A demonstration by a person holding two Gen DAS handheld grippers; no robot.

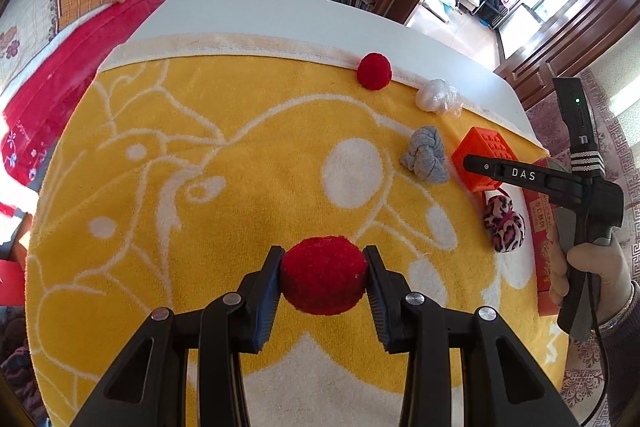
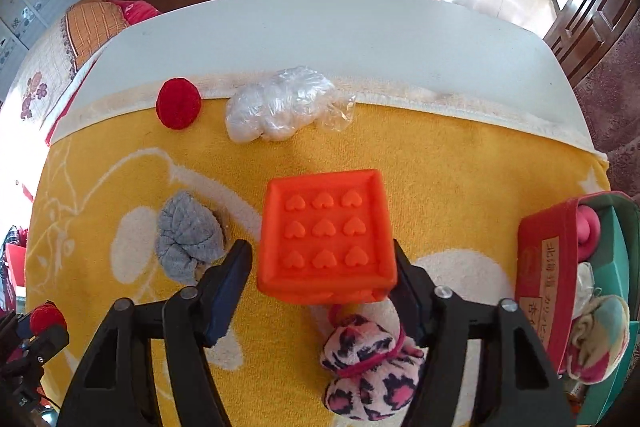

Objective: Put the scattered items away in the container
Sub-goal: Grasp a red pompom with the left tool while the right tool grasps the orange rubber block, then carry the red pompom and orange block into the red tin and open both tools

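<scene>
Your left gripper [image 1: 324, 277] is clenched on a fuzzy red pom-pom ball [image 1: 323, 275], its ribbed pads pressing into the soft pile on both sides, above the yellow terry towel [image 1: 240, 155] with its white looping pattern. Your right gripper [image 2: 322, 277] straddles the orange rubbery cube [image 2: 326, 237], a soft-edged block with nine raised hearts inside a framed top face; the right pad sits against its side while a sliver of towel shows at the left pad, so it is not yet clamped. Crowding that cube are a knotted grey knit sock [image 2: 188, 237] to its left, a plush leopard-print bundle [image 2: 370, 367] tied with pink elastic just below it, and a crinkled clear plastic bag [image 2: 280, 107] farther back. A second red pom-pom [image 2: 178, 103] lies at the towel's cream border, near the bare white table [image 2: 320, 35]. The container [image 2: 548, 267], a red-walled box with a teal inside, sits at the right edge, already holding soft items.
</scene>
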